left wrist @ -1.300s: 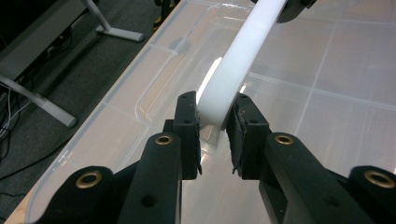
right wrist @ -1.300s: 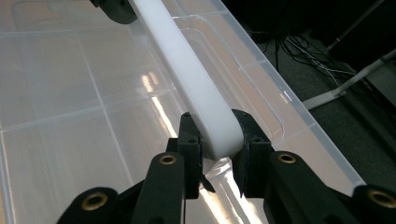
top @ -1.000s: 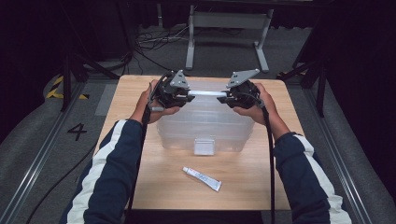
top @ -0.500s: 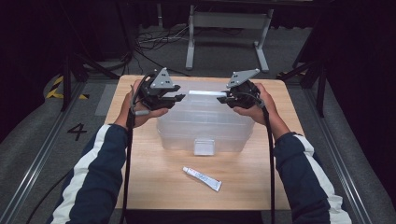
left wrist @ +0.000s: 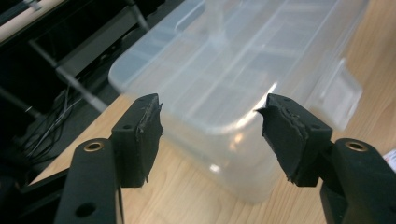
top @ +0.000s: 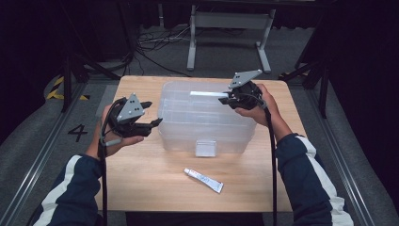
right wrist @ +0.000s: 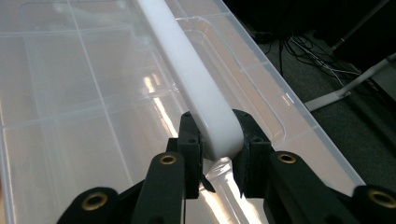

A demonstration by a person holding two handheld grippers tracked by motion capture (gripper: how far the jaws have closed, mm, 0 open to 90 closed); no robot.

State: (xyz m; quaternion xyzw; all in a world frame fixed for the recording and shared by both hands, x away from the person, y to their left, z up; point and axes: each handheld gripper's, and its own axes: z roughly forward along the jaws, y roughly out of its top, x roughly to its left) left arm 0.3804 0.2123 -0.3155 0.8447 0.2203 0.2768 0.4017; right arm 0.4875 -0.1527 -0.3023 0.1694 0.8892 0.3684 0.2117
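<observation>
The high view looks forward and down from above the person's side of the table (top: 155,188), far enough off to take in the whole top, with the clear plastic box (top: 207,117) at centre and floor beyond at 12 o'clock. The left gripper view sits close behind its own jaws, off the box's corner (left wrist: 233,140), facing across the lid toward 1 o'clock. The right gripper view looks from very near along the white handle (right wrist: 196,79) toward 11 o'clock; all three views share the box.
</observation>
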